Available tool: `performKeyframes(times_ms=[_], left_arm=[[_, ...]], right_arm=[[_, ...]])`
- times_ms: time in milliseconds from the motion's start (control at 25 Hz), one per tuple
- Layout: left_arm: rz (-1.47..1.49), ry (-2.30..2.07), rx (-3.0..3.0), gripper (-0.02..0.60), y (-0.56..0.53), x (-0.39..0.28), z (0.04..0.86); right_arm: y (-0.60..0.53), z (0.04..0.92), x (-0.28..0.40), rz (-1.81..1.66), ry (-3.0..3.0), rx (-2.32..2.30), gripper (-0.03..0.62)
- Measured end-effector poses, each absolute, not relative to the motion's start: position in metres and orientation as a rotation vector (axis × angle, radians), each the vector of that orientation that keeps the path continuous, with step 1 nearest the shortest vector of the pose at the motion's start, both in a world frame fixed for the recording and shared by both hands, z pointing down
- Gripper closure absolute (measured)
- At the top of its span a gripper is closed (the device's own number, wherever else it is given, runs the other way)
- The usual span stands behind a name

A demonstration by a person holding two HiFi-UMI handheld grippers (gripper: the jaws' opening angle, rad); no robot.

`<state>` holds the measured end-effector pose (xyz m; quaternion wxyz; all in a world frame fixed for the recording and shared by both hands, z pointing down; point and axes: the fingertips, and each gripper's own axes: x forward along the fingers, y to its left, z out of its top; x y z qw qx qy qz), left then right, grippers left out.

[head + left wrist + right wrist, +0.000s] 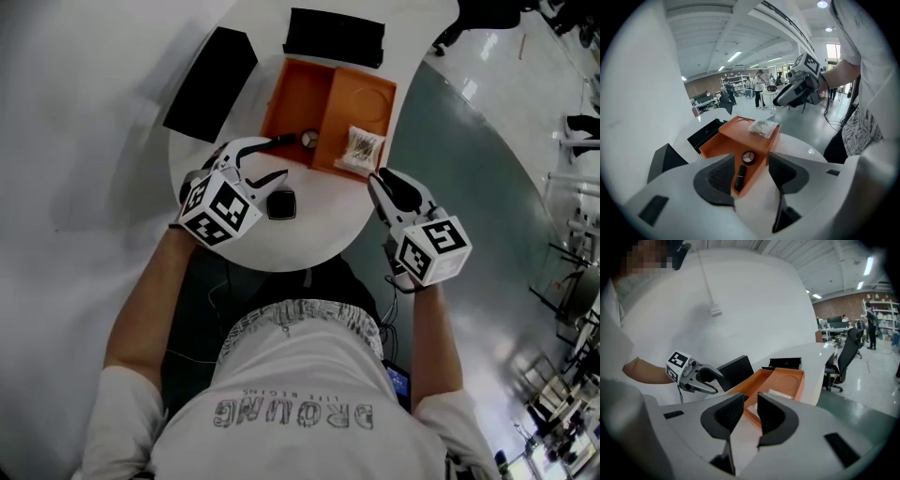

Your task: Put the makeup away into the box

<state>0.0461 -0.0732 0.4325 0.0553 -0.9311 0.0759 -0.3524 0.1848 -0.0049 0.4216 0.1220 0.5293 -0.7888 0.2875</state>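
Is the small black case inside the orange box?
No, the small black case lies on the white table, outside the orange box.

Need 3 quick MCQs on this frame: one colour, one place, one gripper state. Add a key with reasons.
1. What colour is the open box?
A. blue
B. green
C. orange

2. Where does the small black square case lie?
A. inside the box
B. on the white table, outside the box
C. on the floor

3. How does the left hand-held gripper stand?
A. open, nothing held
B. shut on the case
C. shut, empty

Key:
1 C, its walls are orange in every view.
2 B, the head view shows it on bare tabletop short of the box.
3 A, its own view shows the jaws wide apart with nothing gripped.
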Motion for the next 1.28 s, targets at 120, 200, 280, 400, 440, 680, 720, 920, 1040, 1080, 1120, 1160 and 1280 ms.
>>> performKeyframes(times_ms=[120, 200, 280, 400, 440, 680, 720, 920, 1040, 1080, 1120, 1160, 1280], left_arm=[[-1.028, 0.274, -2.835, 0.340, -0.061, 0.034, 0.423], [-0.998, 0.304, -2.849, 0.345, -0.053, 0.027, 0.417], [-0.970, 0.339, -2.872, 0.353, -0.046, 0.020, 0.414], [-0.934, 0.407, -2.907, 0.361, -0.039, 0.007, 0.412], [-0.922, 0.436, -2.919, 0.372, -0.037, 0.003, 0.412], [-0.874, 0.578, -2.972, 0.404, -0.025, -0.024, 0.413], [-0.866, 0.599, -2.979, 0.411, -0.024, -0.028, 0.414], [-0.816, 0.736, -3.038, 0.449, -0.018, -0.048, 0.416], [-0.798, 0.801, -3.071, 0.459, -0.016, -0.059, 0.421], [-0.793, 0.823, -3.083, 0.459, -0.015, -0.063, 0.423], [-0.788, 0.847, -3.095, 0.460, -0.013, -0.066, 0.425], [-0.784, 0.872, -3.107, 0.460, -0.012, -0.069, 0.428], [-0.775, 0.931, -3.127, 0.461, -0.008, -0.077, 0.435]], right_arm=[[0.004, 0.417, 0.170, 0.820, -2.309, 1.532, 0.496], [0.008, 0.414, 0.161, 0.809, -2.314, 1.519, 0.495], [0.011, 0.413, 0.152, 0.799, -2.320, 1.502, 0.494], [0.014, 0.413, 0.140, 0.786, -2.327, 1.473, 0.491], [0.015, 0.414, 0.136, 0.782, -2.328, 1.463, 0.490], [0.017, 0.419, 0.121, 0.770, -2.330, 1.410, 0.487], [0.017, 0.421, 0.118, 0.768, -2.331, 1.399, 0.487], [0.016, 0.427, 0.104, 0.745, -2.331, 1.330, 0.485], [0.015, 0.432, 0.097, 0.722, -2.330, 1.292, 0.481], [0.015, 0.434, 0.094, 0.718, -2.327, 1.277, 0.479], [0.014, 0.435, 0.092, 0.716, -2.321, 1.258, 0.476], [0.014, 0.436, 0.089, 0.715, -2.314, 1.236, 0.473], [0.013, 0.444, 0.079, 0.703, -2.302, 1.173, 0.461]])
